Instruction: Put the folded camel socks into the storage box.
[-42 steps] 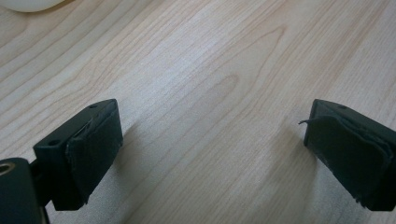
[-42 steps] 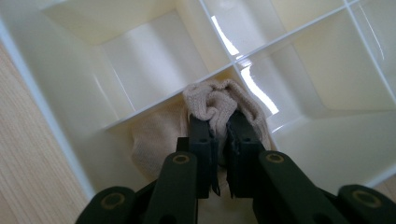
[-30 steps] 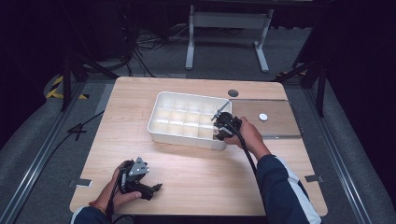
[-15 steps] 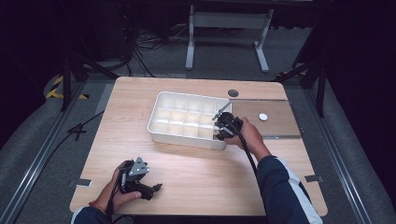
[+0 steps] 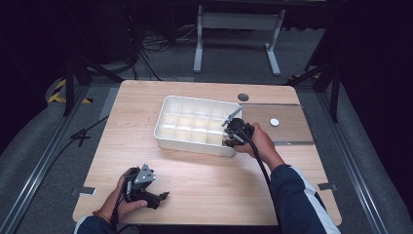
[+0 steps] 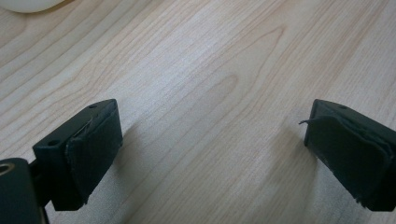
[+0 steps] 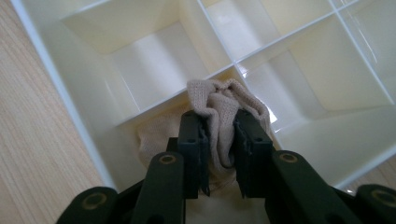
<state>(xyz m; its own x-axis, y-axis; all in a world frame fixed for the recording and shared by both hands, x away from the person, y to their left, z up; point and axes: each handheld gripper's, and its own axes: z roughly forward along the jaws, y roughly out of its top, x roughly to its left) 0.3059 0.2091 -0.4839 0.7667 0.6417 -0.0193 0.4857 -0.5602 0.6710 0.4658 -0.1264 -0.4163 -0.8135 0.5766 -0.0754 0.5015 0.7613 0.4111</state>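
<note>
Beige cloth [image 7: 219, 109] is sitting in white divided tray's [image 5: 168, 134] near right compartment, right hand-held gripper [image 7: 219, 140] loosening around it, jaws having just been opening; left hand-held gripper [image 6: 210, 154] is resting apart on worktop [image 5: 219, 180].

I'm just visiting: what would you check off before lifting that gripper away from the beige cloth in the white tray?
1. Cloth sits in a tray compartment: ok, though its top bunches over a divider.
2. Right hand-held gripper has let go: cannot tell; its jaws have just been opening, with cloth between them.
3. Cloth free of the pads: not ok; folds lie against both.
4. Left hand-held gripper out of the way: ok, open over bare table.
5. Tray flat on the table: ok.
</note>
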